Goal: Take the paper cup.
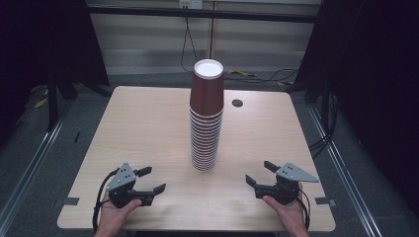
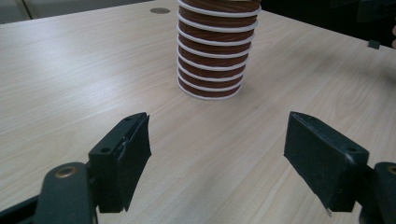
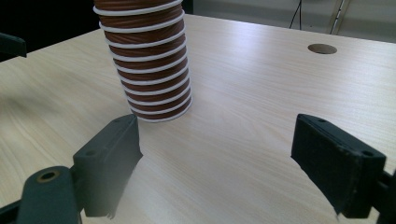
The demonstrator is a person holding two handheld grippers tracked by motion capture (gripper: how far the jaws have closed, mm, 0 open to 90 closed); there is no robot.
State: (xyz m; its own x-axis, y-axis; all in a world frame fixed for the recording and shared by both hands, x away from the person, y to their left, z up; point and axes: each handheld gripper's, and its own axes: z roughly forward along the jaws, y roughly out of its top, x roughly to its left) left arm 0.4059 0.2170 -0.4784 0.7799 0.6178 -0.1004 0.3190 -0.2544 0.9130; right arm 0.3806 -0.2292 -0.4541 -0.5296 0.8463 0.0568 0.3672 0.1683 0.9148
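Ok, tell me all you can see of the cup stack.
The cup stack is a tall column of nested brown paper cups with white rims, standing mouth-down near the middle of the table. The top cup's white base faces up. It leans slightly. Nothing touches it but the table; both grippers sit apart from it.

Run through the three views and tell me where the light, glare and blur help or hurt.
High view: dark surroundings, the table evenly lit, the cup stack sharp, its white top bright. Left gripper view: soft sheen on the wood, the stack crisp, the near jaws slightly soft. Right gripper view: glare streaks across the tabletop, and the lower edge of the jaw at picture left smears into blur.
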